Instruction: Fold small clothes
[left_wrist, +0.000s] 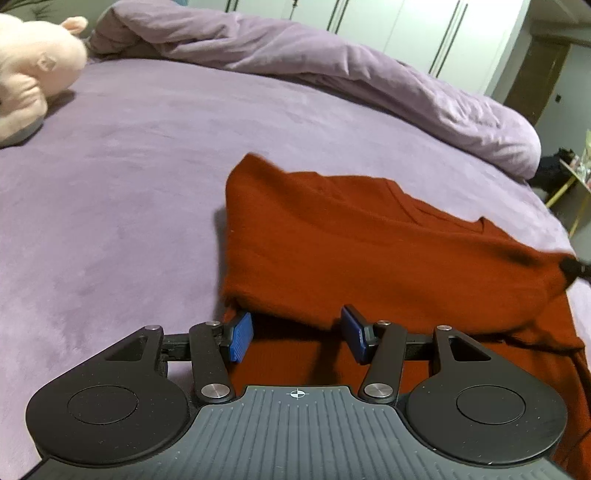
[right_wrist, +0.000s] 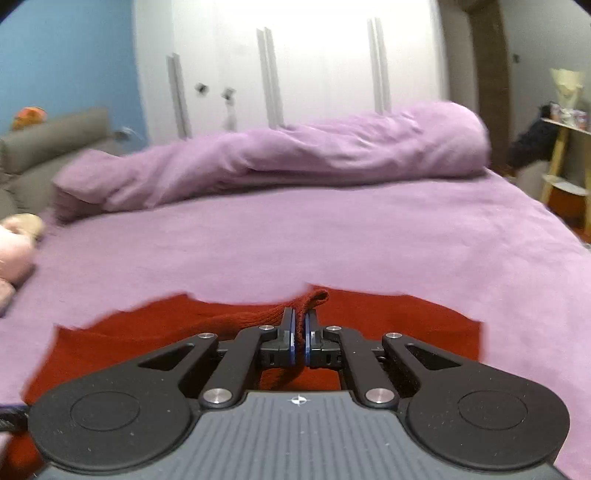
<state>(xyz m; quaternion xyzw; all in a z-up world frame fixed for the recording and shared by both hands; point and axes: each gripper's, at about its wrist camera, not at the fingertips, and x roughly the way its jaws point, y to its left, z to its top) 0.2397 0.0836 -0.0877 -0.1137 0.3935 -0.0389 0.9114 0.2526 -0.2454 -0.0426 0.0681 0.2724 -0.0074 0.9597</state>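
A dark red knit garment (left_wrist: 369, 251) lies on the purple bed (left_wrist: 129, 177), partly lifted and folded over itself. My left gripper (left_wrist: 297, 334) is open, its blue pads either side of the garment's near edge, holding nothing. My right gripper (right_wrist: 300, 332) is shut on a bunched red edge of the garment (right_wrist: 306, 301) and holds it above the rest of the cloth (right_wrist: 147, 328). The right gripper's tip shows at the far right of the left wrist view (left_wrist: 574, 267), pulling a corner up.
A rolled purple duvet (left_wrist: 332, 62) (right_wrist: 277, 158) lies along the far side of the bed. A pink plush toy (left_wrist: 33, 70) sits at the far left. White wardrobe doors (right_wrist: 295, 66) stand behind. A wooden shelf (right_wrist: 565, 147) stands at right.
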